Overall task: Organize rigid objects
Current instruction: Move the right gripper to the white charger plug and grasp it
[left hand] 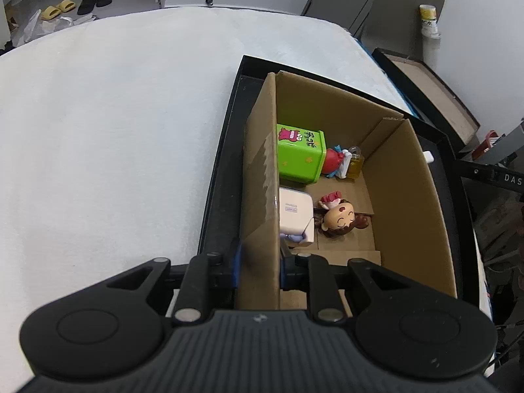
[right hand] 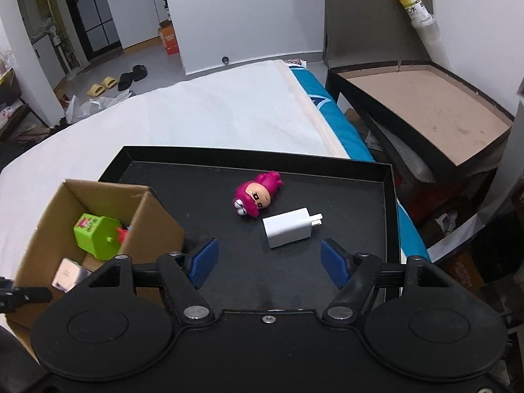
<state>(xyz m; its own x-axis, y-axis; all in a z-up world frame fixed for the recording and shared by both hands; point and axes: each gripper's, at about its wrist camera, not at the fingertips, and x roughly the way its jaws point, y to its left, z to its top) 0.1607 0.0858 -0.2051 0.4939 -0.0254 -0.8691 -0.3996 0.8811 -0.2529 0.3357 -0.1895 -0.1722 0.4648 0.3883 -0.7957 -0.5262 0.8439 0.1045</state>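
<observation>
My left gripper (left hand: 260,262) is shut on the left wall of an open cardboard box (left hand: 262,196) that stands in a black tray (left hand: 222,177). Inside the box lie a green toy box (left hand: 299,157), a red figure (left hand: 334,160), a small yellow bottle (left hand: 354,162), a white charger (left hand: 294,214) and a brown-haired doll (left hand: 340,221). My right gripper (right hand: 268,262) is open above the tray (right hand: 327,262), just short of a white plug charger (right hand: 288,227). A magenta toy figure (right hand: 255,195) lies beyond the charger. The cardboard box (right hand: 157,222) sits left of my right gripper.
The tray rests on a white bed cover (left hand: 114,131). A second open black box (right hand: 425,104) with a brown inside stands to the right beyond the bed edge. A yellow-labelled tube (right hand: 414,5) leans against the wall behind it. Slippers (right hand: 118,80) lie on the floor far back.
</observation>
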